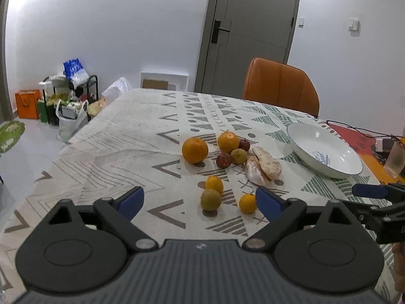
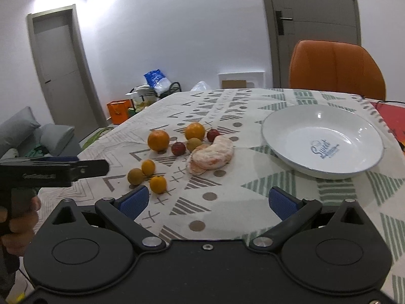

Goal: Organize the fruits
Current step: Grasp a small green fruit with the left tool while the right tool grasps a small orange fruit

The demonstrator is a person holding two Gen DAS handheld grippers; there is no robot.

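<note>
Several fruits lie on the patterned tablecloth (image 1: 126,136): two oranges (image 1: 195,150) (image 1: 228,142), two small red fruits (image 1: 224,160), a brownish-green fruit (image 1: 210,199), small yellow citrus (image 1: 247,203) and peeled pomelo pieces (image 1: 263,166). An empty white bowl (image 1: 326,149) stands to their right; it also shows in the right wrist view (image 2: 326,139). My left gripper (image 1: 200,201) is open and empty, just before the nearest small fruits. My right gripper (image 2: 210,200) is open and empty, above bare cloth in front of the bowl and the pomelo (image 2: 211,155).
An orange chair (image 1: 279,86) stands at the table's far side. A red mat with cables and a cup (image 1: 395,159) lies right of the bowl. Bags and a rack (image 1: 71,93) stand on the floor at far left. A sofa (image 2: 30,136) is at left.
</note>
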